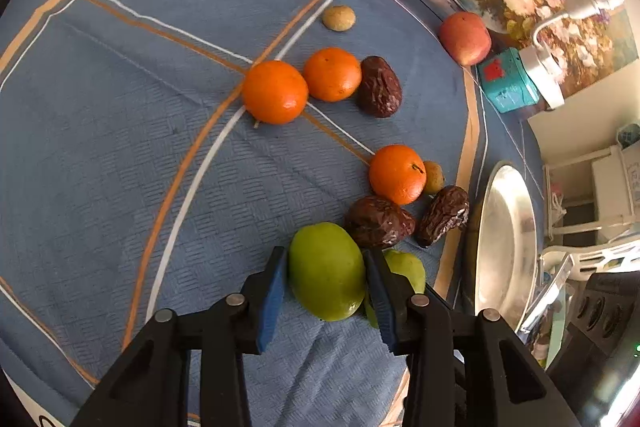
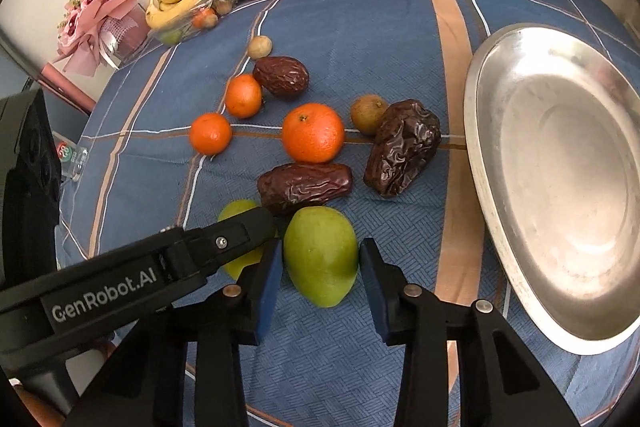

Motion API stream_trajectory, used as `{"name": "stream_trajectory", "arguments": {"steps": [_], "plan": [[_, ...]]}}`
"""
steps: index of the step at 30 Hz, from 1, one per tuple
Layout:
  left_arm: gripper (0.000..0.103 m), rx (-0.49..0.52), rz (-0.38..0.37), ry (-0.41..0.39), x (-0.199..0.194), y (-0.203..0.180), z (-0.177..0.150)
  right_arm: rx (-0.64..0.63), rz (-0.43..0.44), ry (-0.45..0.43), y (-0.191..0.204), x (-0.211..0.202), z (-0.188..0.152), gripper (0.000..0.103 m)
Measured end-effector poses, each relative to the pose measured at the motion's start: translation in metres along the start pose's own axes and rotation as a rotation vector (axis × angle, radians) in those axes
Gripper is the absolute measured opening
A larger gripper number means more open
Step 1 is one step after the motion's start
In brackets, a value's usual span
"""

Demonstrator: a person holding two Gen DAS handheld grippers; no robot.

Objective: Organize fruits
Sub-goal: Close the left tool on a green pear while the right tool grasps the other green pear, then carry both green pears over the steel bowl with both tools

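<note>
Near the tabletop's front edge, beside the metal tray (image 2: 480,163), each gripper's fingers pinch a green fruit, left (image 1: 326,301) and right (image 2: 322,283), both firm, smooth, slippery, best held mid-body.

Black two-finger tools with blue pads

Each tool, left tool (image 1: 326,301) and right tool (image 2: 322,283), has black angular fingers, blue pads (image 2: 269,291), silver pivot pins; the left's side reads "GenRobot.AI" in white.
</note>
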State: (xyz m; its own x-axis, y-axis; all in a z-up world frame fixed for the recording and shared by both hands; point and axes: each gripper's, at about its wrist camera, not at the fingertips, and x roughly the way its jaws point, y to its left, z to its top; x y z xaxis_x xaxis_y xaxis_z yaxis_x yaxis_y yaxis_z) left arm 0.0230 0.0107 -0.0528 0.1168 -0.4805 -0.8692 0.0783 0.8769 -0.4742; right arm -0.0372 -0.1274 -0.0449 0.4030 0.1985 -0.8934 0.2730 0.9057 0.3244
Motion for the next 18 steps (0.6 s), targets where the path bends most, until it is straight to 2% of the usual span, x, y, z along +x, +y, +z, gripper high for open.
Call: {"name": "stream_trajectory", "arguments": {"steps": [12, 18], "plan": [[0.042, -0.042, 0.141, -0.121, -0.029, 0.021, 0.003, 0.066, -0.036, -0.005, -0.021, -0.011, -0.003, 0.04], [0.042, -0.034, 0.16, -0.174, -0.044, 0.027, 0.004, 0.124, -0.014, -0.076, -0.037, -0.034, 0.0, 0.04]]}}
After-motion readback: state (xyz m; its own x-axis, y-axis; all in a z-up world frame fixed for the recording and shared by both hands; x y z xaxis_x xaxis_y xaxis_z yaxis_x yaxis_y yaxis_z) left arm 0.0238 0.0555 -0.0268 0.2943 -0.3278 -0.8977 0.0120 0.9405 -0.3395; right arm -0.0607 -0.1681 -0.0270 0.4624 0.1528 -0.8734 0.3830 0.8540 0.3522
